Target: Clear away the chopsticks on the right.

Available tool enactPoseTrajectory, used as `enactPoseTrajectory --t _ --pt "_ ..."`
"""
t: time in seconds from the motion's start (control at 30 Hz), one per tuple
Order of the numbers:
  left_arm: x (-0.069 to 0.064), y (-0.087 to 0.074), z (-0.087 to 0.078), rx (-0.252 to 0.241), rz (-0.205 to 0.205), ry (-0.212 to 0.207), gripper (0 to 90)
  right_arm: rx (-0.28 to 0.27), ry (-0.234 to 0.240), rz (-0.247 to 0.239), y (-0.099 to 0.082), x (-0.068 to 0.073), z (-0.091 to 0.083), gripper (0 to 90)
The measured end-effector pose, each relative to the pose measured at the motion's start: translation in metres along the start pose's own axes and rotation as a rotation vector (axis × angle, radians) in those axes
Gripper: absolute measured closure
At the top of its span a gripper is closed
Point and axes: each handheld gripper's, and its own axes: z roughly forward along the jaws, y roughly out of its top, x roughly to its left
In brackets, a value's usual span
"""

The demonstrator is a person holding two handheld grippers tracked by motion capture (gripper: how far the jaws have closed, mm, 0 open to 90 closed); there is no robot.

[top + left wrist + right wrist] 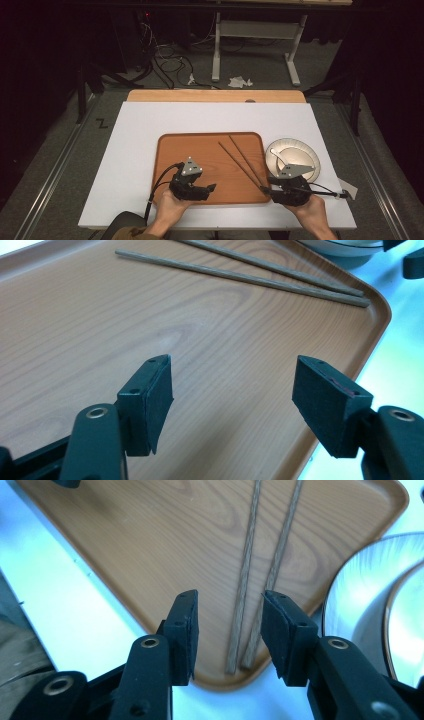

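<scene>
landmark: tray, brown wood, lying on the white worktop.
chopsticks: two thin sticks lying flat on the right half of the tray, side by side; near ends at the tray's near right corner, far ends well in toward its far middle.
long axis: slanted across the tray, from near right to far left in the high view; the pair is almost touching at the near ends and spreads a little farther off.
right tool: released, nothing pressed between the pads; it sits at the tray's near right corner, and the near ends of the chopsticks lie below the gap between its jaws, running away along its own line of sight.
left tool: released and empty, over the tray's near left part, pointing across the tray toward its right edge.
nearer hand: the right one, by my reading; the left tool is well apart from the chopsticks.
plate: pale, on the worktop just beside the tray's right edge.
coming move, as I judge it: hinges on the sticks lying lengthwise in the right tool's gap.
view difference: the right gripper view shows both stick ends inside the gap; the high view shows the tray's whole layout.
</scene>
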Motion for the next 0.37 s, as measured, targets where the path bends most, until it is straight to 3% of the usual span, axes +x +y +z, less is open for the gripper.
enactPoseTrajectory --t 0.1,0.37 --pt "0.0 -0.001 -0.001 -0.002 0.0 0.001 32.4 -0.001 -0.01 0.012 -0.008 -0.001 -0.004 58.6" --pt "0.0 -0.002 -0.003 -0.009 -0.009 0.003 32.4 0.011 -0.061 -0.036 -0.012 0.001 0.001 56.2"
